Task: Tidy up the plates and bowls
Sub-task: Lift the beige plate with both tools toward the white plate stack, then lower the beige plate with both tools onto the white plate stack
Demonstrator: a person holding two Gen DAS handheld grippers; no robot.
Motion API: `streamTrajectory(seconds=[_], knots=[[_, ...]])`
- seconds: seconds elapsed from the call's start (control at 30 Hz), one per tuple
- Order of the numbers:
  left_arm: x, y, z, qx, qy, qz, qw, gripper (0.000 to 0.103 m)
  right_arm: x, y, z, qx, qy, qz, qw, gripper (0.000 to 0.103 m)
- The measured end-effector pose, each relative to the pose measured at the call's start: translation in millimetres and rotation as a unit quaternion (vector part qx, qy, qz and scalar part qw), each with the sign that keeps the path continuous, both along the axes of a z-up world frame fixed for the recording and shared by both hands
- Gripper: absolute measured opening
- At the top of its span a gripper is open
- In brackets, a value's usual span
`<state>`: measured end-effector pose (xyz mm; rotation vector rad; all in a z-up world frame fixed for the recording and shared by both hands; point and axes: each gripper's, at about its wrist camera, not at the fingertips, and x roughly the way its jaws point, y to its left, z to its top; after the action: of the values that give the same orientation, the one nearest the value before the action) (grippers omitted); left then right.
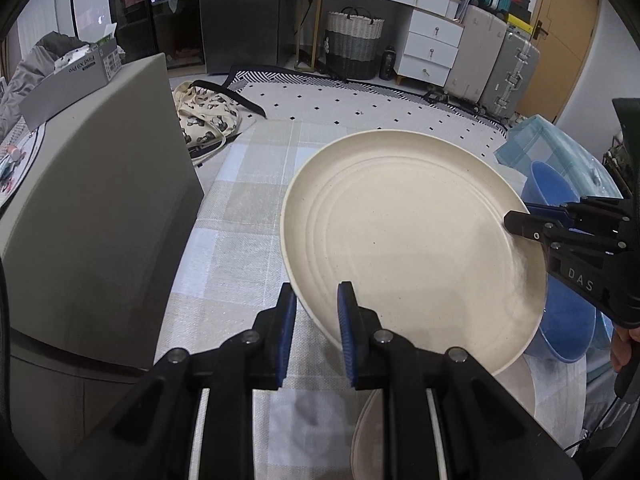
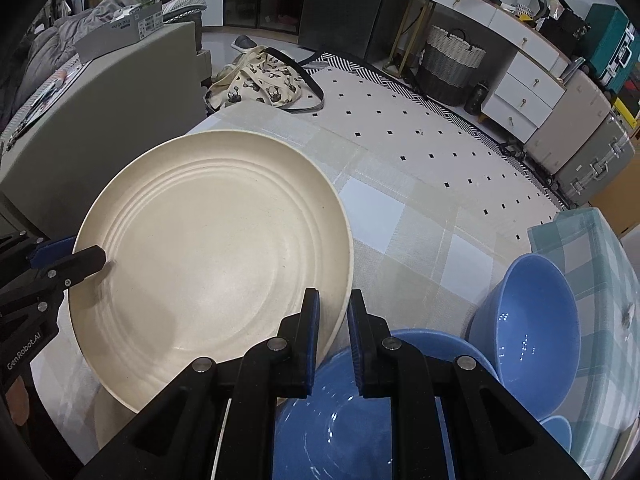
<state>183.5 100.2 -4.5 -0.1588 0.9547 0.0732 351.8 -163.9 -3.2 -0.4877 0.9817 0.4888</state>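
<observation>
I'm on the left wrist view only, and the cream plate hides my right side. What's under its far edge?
Observer: A wide blue bowl sits mouth up, just below where the right claw pinches the cream plate.
Operator: Any others nearby?
Observer: A deeper blue bowl stands tipped up on its side, to the right of the wide one.
Operator: That's all?
Observer: No, a smaller blue rim peeks out below the tipped one.

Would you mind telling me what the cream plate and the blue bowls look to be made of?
Round cream ridged plate: probably wheat-straw plastic, going by its matte surface with fine specks. Glossy blue bowls: likely smooth plastic, given the sharp light glints inside.
</observation>
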Motion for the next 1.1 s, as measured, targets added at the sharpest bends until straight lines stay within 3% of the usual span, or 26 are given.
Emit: streamTrajectory(seconds=[0.37, 1.1], knots=[[-26, -1, 14, 0.010, -0.025, -0.012, 0.9996, 0.018, -50, -12, 28, 0.025, -0.030, -0.003, 0.999, 0.014], [-76, -22, 26, 0.027, -0.045, -0.048, 0.9975, 0.021, -136, -57, 28, 0.071, -0.046, 0.003, 0.996, 0.017]])
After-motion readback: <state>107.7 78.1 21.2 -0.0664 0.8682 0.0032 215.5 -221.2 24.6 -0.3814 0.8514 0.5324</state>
